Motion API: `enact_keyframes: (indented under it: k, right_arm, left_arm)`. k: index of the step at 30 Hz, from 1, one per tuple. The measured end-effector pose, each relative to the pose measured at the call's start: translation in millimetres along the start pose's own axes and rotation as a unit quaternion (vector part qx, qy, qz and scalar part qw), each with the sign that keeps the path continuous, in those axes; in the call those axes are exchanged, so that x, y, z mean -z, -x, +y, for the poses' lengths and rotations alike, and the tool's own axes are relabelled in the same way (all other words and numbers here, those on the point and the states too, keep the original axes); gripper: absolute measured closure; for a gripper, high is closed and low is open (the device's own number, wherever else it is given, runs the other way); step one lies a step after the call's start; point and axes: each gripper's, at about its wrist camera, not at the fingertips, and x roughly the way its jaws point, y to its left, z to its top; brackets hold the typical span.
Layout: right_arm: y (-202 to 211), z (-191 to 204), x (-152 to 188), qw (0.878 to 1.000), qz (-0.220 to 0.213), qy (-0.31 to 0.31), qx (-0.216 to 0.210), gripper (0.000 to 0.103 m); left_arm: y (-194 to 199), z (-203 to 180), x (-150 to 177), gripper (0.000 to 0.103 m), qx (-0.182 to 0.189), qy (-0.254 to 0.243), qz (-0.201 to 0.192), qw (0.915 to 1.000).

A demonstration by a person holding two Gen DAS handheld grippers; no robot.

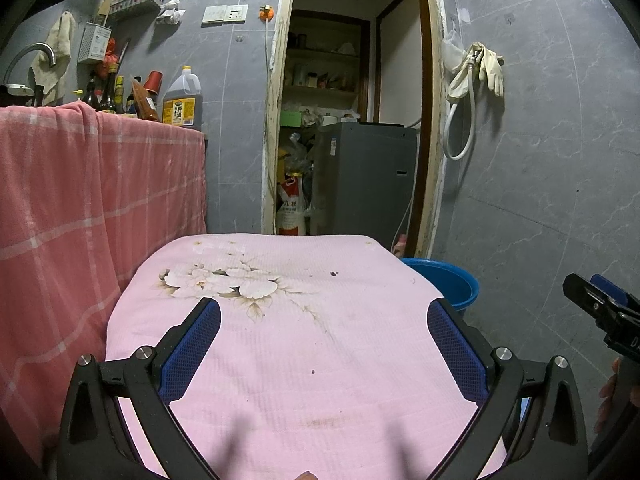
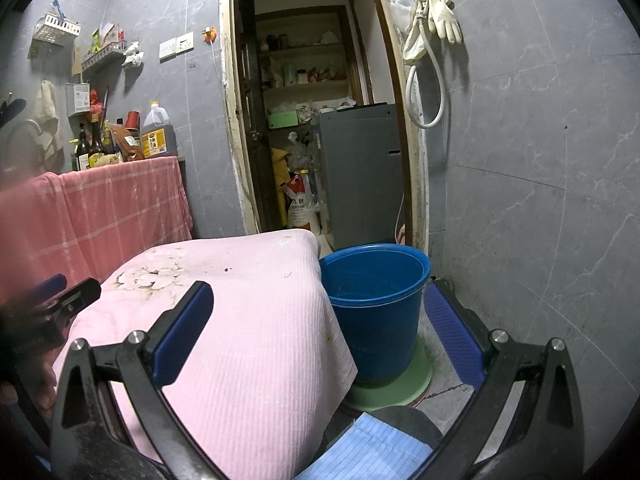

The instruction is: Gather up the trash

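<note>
Both of your tools are empty and spread wide: the left hand-held gripper (image 1: 324, 320) hovers over the pink cloth (image 1: 320, 340) covering the worktop, and the right hand-held gripper (image 2: 320, 304) hangs off that worktop's right edge, looking toward the blue bucket (image 2: 376, 308). The bucket stands on a green base (image 2: 400, 392) on the floor, just beside the draped corner of the cloth, and looks the likely place for trash. You appear to be at the searching step, since nothing large lies on the cloth; only a few small dark specks (image 1: 333, 274) show, and whether they are crumbs or stains is hard to tell at this size. Next, pick a target, lower one tool over it, and close gently so the fingers don't bunch the cloth.
</note>
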Motion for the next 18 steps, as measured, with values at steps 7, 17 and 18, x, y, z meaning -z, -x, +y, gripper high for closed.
enact_keyframes:
  k: [7, 17, 18]
  right_arm:
    - [-0.1, -1.3, 0.0, 1.000, -0.001, 0.000, 0.000, 0.000]
    - [-0.1, -0.9, 0.5, 1.000, -0.001, 0.000, 0.000, 0.000]
    - [-0.1, -0.7, 0.5, 1.000, -0.001, 0.000, 0.000, 0.000]
  left_arm:
    - [0.9, 0.0, 0.1, 0.001, 0.000, 0.000, -0.001, 1.0000]
    - [1.8, 1.6, -0.3, 0.001, 0.000, 0.001, -0.001, 1.0000]
    - [2.6, 1.4, -0.5, 0.001, 0.000, 0.002, -0.002, 1.0000]
